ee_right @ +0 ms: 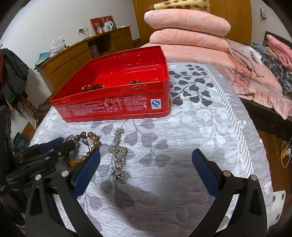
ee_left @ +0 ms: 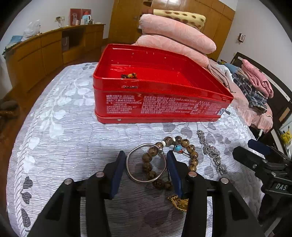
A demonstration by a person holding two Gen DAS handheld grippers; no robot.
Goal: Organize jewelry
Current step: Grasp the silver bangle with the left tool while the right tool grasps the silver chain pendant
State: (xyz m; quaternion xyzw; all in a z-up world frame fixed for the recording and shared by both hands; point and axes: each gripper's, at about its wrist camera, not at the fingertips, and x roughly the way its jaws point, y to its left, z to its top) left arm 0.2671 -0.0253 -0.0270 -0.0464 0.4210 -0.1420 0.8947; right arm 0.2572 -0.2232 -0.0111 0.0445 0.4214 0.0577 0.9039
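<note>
Left gripper (ee_left: 146, 164) pads clamped on silver bangle (ee_left: 131, 175), beaded bracelet (ee_left: 189, 145) just beyond, right gripper (ee_right: 146, 160) fingers apart, holding nothing, silver chain (ee_right: 117, 151) between them

A bedroom with white walls (ee_left: 54, 9) and a wooden floor (ee_left: 7, 145). A long wooden sideboard (ee_left: 45, 49) lines the far wall beside tall wooden wardrobe doors (ee_left: 124, 20). Folded pink quilts (ee_left: 175, 34) are stacked on the bed (ee_left: 63, 127).
</note>
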